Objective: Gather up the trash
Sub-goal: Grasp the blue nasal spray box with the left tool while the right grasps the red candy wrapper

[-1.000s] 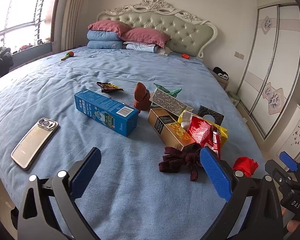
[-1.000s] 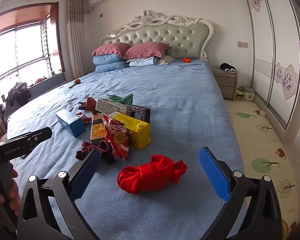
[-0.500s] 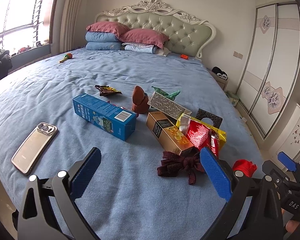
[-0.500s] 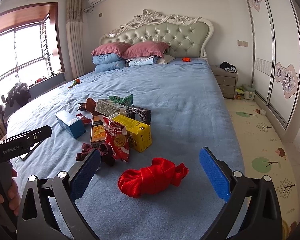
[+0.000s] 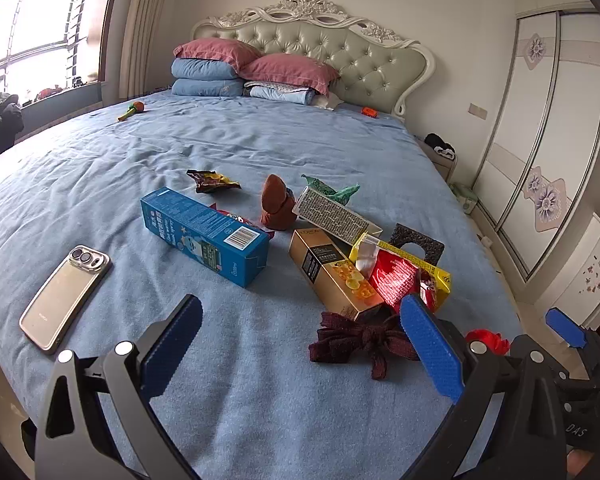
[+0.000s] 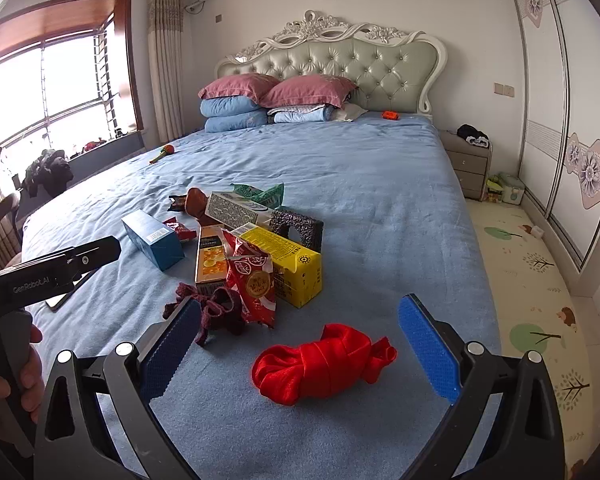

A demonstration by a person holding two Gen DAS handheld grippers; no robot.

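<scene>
Both claws are held wide apart, empty: left gripper (image 5: 300, 344) is now eased nearer the blue carton (image 5: 204, 236), right gripper (image 6: 298, 340) is kept over the red cloth bundle (image 6: 320, 364). Trash is piled mid-bed on the blue bedspread (image 6: 380, 184).

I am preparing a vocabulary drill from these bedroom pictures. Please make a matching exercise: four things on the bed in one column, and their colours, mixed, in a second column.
Things:
1. long box near the phone
2. knotted cloth between the right gripper's fingers
3. carton behind the snack bag
4. stacked top pillows

Colours:
a. yellow
b. pink
c. blue
d. red

Pairs: 1-c, 2-d, 3-a, 4-b
</scene>
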